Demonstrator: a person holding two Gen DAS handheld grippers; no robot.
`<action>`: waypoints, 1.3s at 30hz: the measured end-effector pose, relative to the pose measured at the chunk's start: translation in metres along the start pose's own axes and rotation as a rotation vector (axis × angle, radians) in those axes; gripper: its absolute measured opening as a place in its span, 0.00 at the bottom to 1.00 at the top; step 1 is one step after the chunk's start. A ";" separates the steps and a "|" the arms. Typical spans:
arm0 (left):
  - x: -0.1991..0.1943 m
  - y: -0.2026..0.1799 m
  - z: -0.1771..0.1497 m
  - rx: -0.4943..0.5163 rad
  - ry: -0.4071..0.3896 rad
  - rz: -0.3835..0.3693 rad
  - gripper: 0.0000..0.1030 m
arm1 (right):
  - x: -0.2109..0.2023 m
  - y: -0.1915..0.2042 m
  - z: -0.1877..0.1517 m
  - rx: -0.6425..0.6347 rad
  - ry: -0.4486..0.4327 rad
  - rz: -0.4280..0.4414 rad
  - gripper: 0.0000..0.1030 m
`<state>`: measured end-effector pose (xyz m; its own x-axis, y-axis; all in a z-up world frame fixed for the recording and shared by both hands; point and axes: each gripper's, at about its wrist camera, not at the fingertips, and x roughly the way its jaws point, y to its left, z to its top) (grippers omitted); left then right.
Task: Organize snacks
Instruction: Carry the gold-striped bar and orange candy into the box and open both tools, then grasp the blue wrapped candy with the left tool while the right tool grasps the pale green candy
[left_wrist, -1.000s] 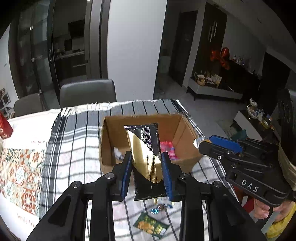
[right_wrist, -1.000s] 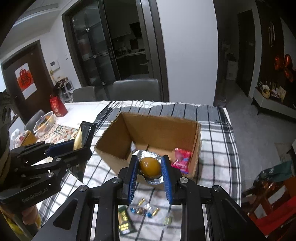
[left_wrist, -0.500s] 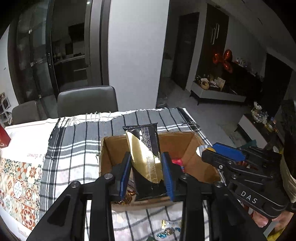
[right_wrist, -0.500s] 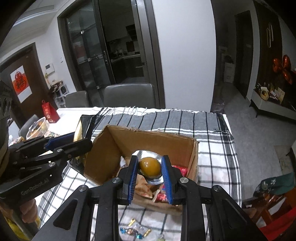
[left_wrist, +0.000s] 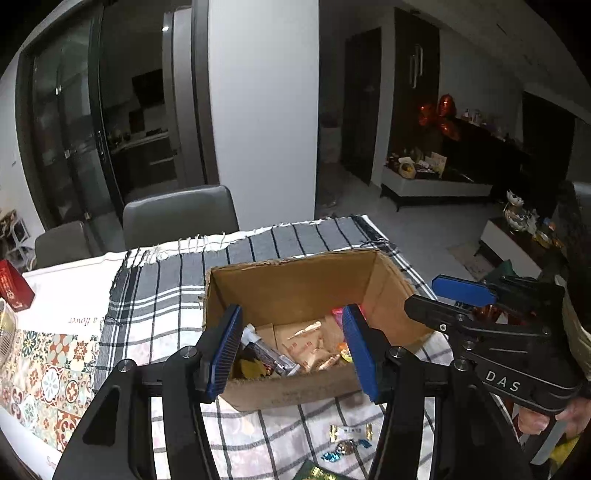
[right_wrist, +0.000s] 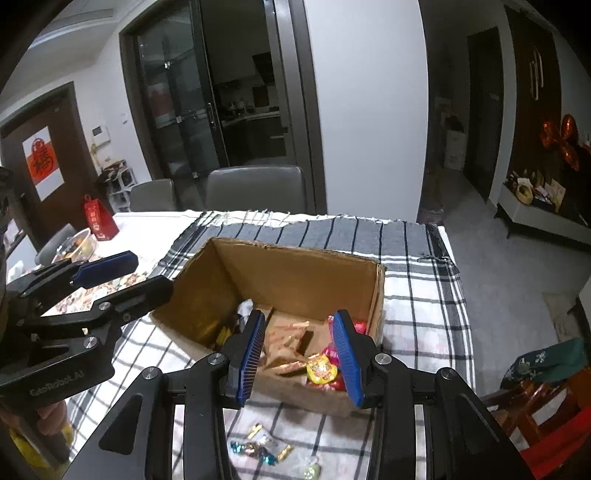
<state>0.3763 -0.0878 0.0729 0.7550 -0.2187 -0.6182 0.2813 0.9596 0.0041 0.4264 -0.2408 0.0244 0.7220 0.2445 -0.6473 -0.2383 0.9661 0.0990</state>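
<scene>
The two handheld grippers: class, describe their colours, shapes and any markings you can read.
Both the left gripper and the right gripper are black, angular frames with silver bolts and ribbed blue finger pads. The right one's side carries white letters "DAS"; the left one's side has faint grey lettering, too blurred to read.

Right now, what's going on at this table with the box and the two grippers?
A person is sorting snacks into a cardboard box on a checked tablecloth. Both handheld grippers hang over the open box: the left gripper and the right gripper are opening, with nothing between their pads. The box already holds an assortment of wrapped snacks. A few wrapped candies lie on the cloth in front of the box, not yet picked up.
</scene>
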 end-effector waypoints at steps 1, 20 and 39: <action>-0.005 -0.002 -0.002 0.005 -0.008 -0.001 0.53 | -0.005 0.001 -0.004 -0.004 -0.007 0.001 0.38; -0.051 -0.040 -0.074 0.128 -0.059 -0.032 0.53 | -0.054 0.006 -0.070 -0.001 -0.066 -0.029 0.38; -0.005 -0.054 -0.142 0.217 0.066 -0.100 0.53 | -0.009 -0.007 -0.150 0.057 0.092 -0.034 0.38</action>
<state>0.2732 -0.1130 -0.0355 0.6784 -0.2918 -0.6743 0.4790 0.8715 0.1048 0.3237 -0.2624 -0.0837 0.6660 0.2050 -0.7172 -0.1752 0.9776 0.1168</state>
